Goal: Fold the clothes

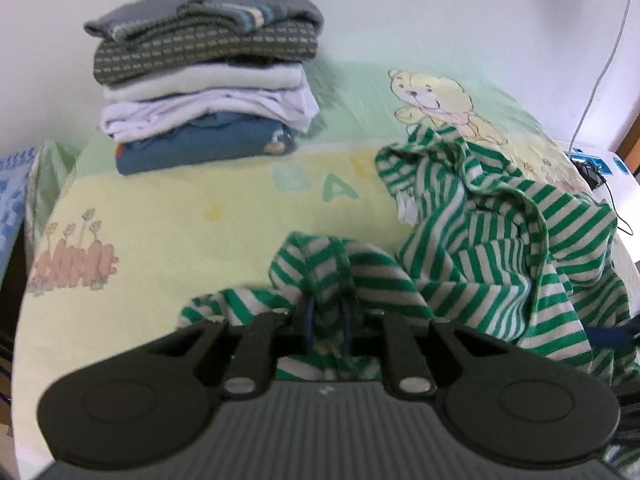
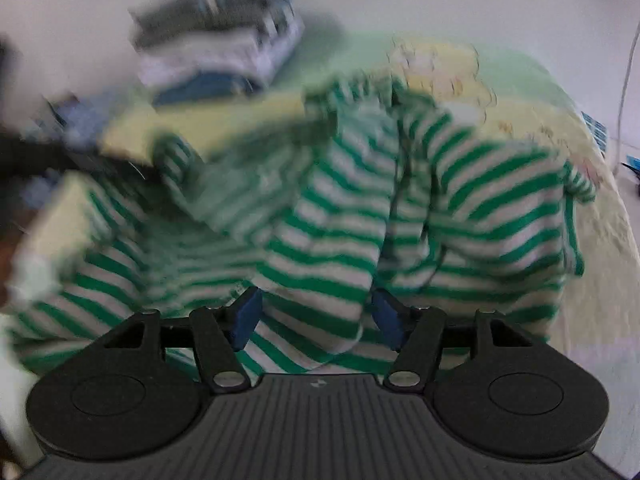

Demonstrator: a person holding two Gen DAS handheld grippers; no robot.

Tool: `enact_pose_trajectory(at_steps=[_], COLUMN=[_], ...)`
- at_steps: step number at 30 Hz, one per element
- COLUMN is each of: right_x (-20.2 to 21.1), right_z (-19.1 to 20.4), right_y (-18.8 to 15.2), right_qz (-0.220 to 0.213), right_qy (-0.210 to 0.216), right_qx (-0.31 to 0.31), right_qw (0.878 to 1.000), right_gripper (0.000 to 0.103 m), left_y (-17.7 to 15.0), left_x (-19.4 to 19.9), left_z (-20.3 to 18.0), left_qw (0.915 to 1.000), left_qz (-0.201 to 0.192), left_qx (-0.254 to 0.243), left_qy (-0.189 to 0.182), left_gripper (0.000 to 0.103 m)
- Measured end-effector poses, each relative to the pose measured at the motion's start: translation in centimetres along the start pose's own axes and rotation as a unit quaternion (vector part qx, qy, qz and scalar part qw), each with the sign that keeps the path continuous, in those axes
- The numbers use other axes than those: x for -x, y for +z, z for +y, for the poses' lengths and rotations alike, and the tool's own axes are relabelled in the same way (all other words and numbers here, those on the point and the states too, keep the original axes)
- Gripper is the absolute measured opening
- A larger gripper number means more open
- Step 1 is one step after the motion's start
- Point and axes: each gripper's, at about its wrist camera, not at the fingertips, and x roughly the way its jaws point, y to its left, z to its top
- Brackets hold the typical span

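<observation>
Left gripper (image 1: 327, 316) is down low on the bed, and its two blue pads stand close together with a bunch of the green-and-white striped garment (image 1: 480, 256) pinched between them. That is a firm nip on a gathered fold of the cloth, right at the fingertips. From that pinch the garment runs away ahead and to the right of the gripper in a crumpled heap, rising into loose ridges, with a small white label showing on its far edge.

Over on the right gripper (image 2: 318, 316), the picture is smeared, but the blue pads (image 2: 246, 320) clearly stand wide apart. A fold of the striped garment (image 2: 460, 216) hangs down into the gap between them, yet neither pad presses on it, so this one has hold of nothing. The cloth spreads out ahead of it and off to both sides, filling most of what lies beyond the fingers.

Under it all lies the bed sheet (image 1: 160, 208), pale yellow and green, printed with a teddy bear (image 1: 432, 100) far ahead and right of the left gripper, and letters just beyond the garment's near fold. Far ahead and to the left of the left gripper stands a stack of folded clothes (image 1: 204, 80), grey on top, whites in the middle, blue at the bottom, well apart from the striped garment. A white wall (image 1: 440, 8) rises behind the bed.
</observation>
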Motion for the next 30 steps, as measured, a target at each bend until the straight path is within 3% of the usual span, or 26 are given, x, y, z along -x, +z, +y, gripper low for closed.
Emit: enact_pose_trajectory(at_steps=[2, 3, 4, 9, 13, 15, 18, 22, 27, 30], right_x=[-0.9, -1.0, -0.8, 2.5, 4.6, 4.8, 4.5, 2.0, -4.2, -8.7], right_z=[0.0, -0.3, -0.4, -0.7, -1.2, -0.9, -0.1, 1.0, 2.5, 3.3], right_y=[0.1, 0.3, 0.6, 5.0, 10.9, 13.0, 16.7, 21.1, 23.4, 22.8], right_qz=[0.014, 0.013, 0.016, -0.036, -0.087, -0.115, -0.166, -0.209, -0.186, -0.137], right_qy=[-0.008, -0.002, 0.013, 0.061, 0.116, 0.117, 0.095, 0.04, -0.004, -0.03], right_qx=[-0.01, -0.016, -0.014, -0.011, -0.038, -0.042, -0.042, -0.036, 0.001, 0.03], right_qw=[1.0, 1.0, 1.0, 0.997, 0.989, 0.986, 0.981, 0.976, 0.983, 0.99], right_gripper=[0.047, 0.012, 0.008, 0.007, 0.007, 0.007, 0.007, 0.007, 0.007, 0.009], left_y=[-0.2, -0.3, -0.4, -1.5, -2.8, -3.5, -4.7, -6.5, -8.2, -9.1], left_x=[0.3, 0.4, 0.6, 3.6, 5.4, 5.3, 4.8, 4.7, 5.8, 6.5], left_z=[0.3, 0.4, 0.4, -0.2, -0.9, -1.5, -2.1, -2.9, -3.3, -3.8], left_qw=[1.0, 1.0, 0.9999, 0.9984, 0.9964, 0.9956, 0.9956, 0.9949, 0.9958, 0.9959], left_qz=[-0.003, -0.003, -0.002, -0.026, -0.038, -0.031, -0.016, -0.004, 0.005, 0.009], left_qx=[-0.002, -0.003, -0.005, -0.05, -0.073, -0.085, -0.087, -0.096, -0.088, -0.088], left_qy=[0.005, 0.008, 0.011, 0.011, -0.019, -0.026, -0.032, -0.029, -0.026, -0.019], left_gripper=[0.016, 0.016, 0.016, 0.017, 0.036, 0.04, 0.043, 0.055, 0.071, 0.075])
